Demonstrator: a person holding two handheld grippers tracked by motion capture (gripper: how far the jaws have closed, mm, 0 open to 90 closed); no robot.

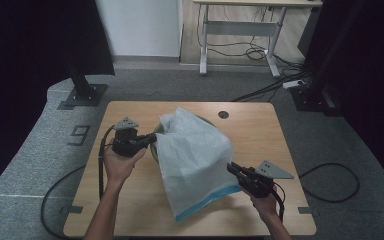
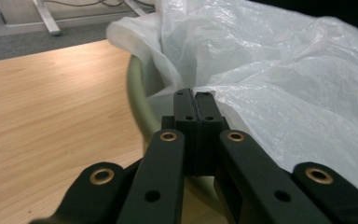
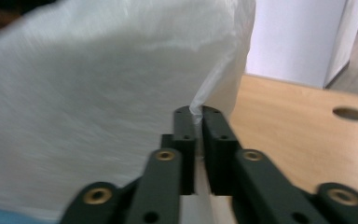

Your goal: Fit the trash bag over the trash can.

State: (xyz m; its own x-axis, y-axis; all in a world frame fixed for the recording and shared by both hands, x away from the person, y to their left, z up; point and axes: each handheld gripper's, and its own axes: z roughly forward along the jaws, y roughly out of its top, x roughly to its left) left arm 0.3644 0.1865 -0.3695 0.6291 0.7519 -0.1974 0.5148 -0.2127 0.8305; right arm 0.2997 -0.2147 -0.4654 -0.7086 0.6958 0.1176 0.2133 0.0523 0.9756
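The left tool (image 1: 150, 140) is pinching, jaws fully together, the edge of the thin white translucent plastic bag with a blue hem (image 1: 195, 160) beside the olive-green round bin rim (image 2: 137, 88). The right tool (image 1: 233, 169) is clamping a fold of the bag's far side. The bag is hanging stretched between both tools above the pale wooden surface (image 1: 130, 210). Judged step: lining the bin. Next move calls for spreading the mouth over the rim.
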